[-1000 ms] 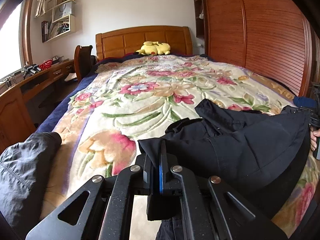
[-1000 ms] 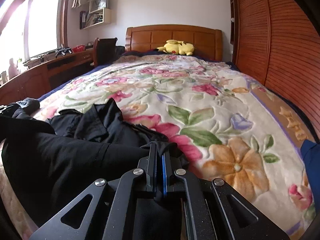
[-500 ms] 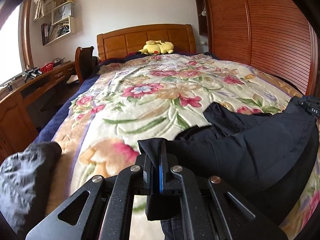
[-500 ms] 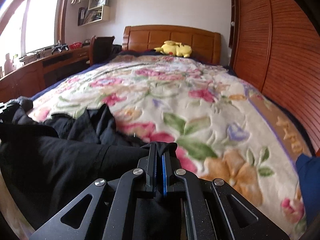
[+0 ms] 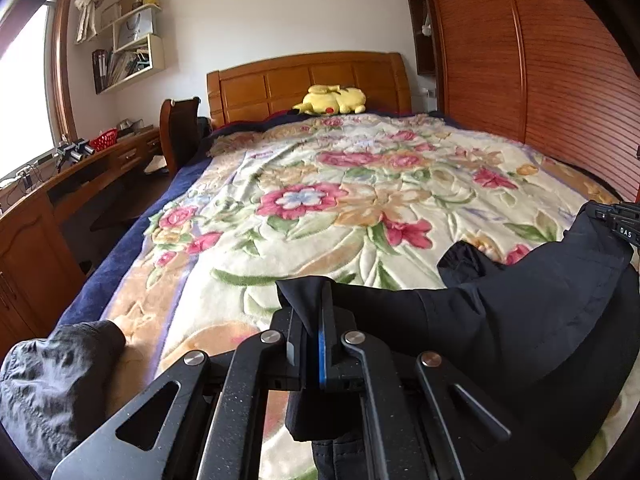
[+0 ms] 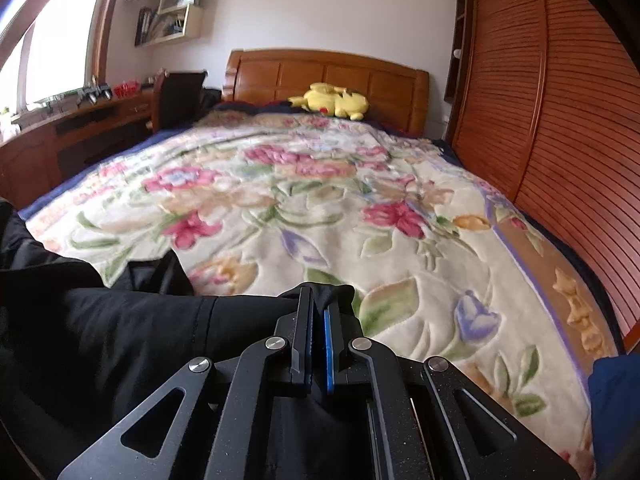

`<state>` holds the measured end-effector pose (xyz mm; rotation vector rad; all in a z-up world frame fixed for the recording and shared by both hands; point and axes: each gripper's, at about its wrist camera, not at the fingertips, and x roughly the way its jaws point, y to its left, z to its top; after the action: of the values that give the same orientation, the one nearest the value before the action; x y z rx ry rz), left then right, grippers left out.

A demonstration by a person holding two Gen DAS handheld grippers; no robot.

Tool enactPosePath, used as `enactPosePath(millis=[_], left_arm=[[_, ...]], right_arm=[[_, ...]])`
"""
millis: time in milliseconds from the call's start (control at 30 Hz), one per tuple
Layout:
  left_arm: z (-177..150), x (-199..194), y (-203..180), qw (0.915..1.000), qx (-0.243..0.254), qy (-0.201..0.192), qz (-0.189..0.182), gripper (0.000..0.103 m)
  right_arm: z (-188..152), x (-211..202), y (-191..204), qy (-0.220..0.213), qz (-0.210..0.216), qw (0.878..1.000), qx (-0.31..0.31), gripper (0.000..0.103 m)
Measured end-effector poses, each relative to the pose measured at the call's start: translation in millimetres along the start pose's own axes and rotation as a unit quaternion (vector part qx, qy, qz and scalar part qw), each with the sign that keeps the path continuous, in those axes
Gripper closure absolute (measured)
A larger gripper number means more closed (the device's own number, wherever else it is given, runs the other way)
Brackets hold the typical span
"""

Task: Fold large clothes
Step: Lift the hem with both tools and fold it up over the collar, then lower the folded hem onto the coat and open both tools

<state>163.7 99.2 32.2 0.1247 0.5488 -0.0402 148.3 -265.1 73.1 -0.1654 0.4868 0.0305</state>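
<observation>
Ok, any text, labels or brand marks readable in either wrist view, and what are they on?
"DAS", white on the black right gripper at the right edge of the left wrist view.
White paper bag on the wall shelf: printing too small to read.
Book spines on the shelf: too blurred.

Both tongs have carried the black garment (image 5: 520, 312) fwd up the bed. In left wrist view its raised edge now runs higher, from left tongs (image 5: 316, 300) to right tongs (image 5: 618, 222) at right edge; grey garment (image 5: 52, 376) sits lower left. In right wrist view the fabric by right tongs (image 6: 318, 300) covers less floral blanket (image 6: 360, 208).
</observation>
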Motion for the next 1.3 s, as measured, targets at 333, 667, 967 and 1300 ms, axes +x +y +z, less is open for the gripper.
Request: enactPosePath(millis=[333, 667, 967, 1300], left_arm=[[-17, -2, -8, 0.9994, 0.003, 0.026, -0.022, 0.09], [-21, -60, -19, 0.9963, -0.024, -0.012, -0.082, 0.023], [-55, -79, -23, 0.9955, -0.032, -0.001, -0.09, 0.022], [-71, -74, -6, 0.9955, -0.036, 0.004, -0.088, 0.022]], right_arm=[[5, -3, 0, 0.039, 0.006, 0.999, 0.006, 0.043], [-12, -49, 35, 0.015, 0.055, 0.998, -0.019, 0.041], [-16, -62, 107, 0.032, 0.154, 0.985, -0.074, 0.041], [-11, -47, 163, 0.079, 0.206, 0.964, -0.146, 0.041]])
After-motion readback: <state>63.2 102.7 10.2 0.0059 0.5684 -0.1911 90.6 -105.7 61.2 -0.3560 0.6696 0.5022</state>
